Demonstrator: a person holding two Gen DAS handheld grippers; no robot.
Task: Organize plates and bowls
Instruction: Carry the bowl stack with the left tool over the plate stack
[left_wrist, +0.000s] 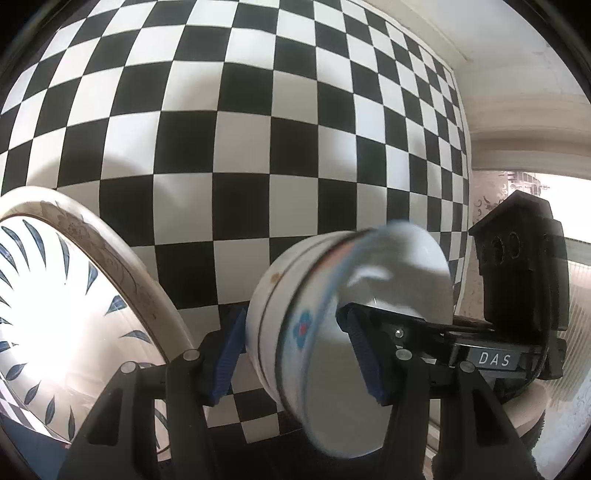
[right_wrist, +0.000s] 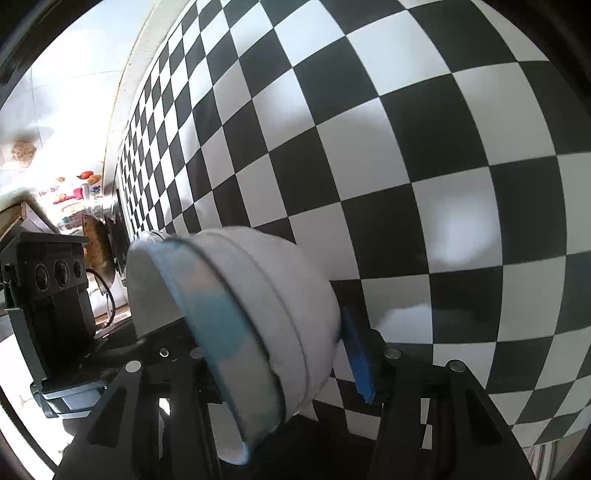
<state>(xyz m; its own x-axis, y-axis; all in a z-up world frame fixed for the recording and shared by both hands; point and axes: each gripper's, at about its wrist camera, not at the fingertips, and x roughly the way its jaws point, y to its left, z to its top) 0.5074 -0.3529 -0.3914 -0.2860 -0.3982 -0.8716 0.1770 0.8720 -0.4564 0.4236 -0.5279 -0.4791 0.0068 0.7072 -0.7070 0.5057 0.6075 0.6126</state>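
A white bowl with a blue flower band at its rim lies tilted on its side above the checkered cloth, and looks nested with a second white bowl. My left gripper is shut on it, one blue pad on the base and the other inside. In the right wrist view the bowl sits between the fingers of my right gripper. The visible blue pad stands a sliver off the bowl's wall, and the other pad is hidden behind the bowl. A blue-leaf plate rests in a cream plate at the left.
The black-and-white checkered cloth fills both views. The right gripper's black housing is close on the bowl's right, and the left gripper's housing is on its left. Kitchen clutter and a round pan lie beyond the cloth's far edge.
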